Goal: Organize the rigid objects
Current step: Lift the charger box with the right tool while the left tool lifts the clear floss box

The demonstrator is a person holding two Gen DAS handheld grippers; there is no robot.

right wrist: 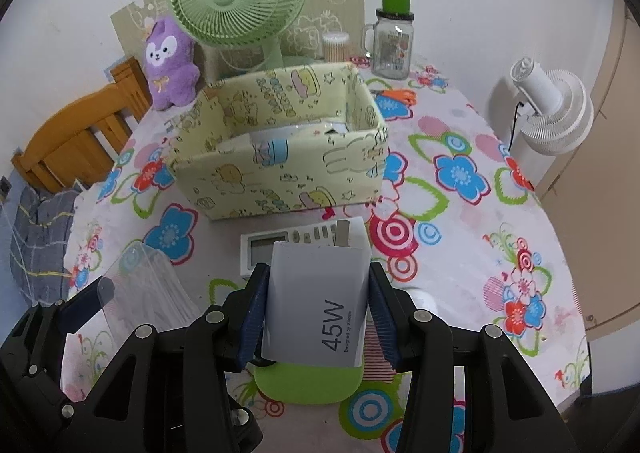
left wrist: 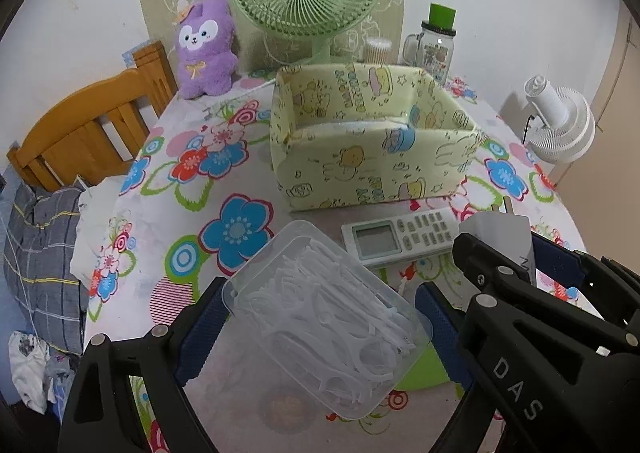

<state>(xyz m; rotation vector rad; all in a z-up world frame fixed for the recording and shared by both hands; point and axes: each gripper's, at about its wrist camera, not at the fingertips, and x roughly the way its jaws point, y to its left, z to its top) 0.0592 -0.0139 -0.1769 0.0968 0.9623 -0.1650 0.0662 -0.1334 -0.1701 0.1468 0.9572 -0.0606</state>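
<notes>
We note a floral-cloth table (right wrist: 460, 213); on it a patterned box (right wrist: 280, 173) at centre, remote (left wrist: 400, 237) below, green fan (right wrist: 236, 1) and jar (right wrist: 392, 45) along the top.

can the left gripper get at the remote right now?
Probably not. The left gripper is already shut on the clear floss-pick box, so its jaws are full. The remote itself lies uncovered in front of the yellow storage box.

Clear plastic floss box (left wrist: 328, 325); smooth white charger (right wrist: 316, 305).
</notes>
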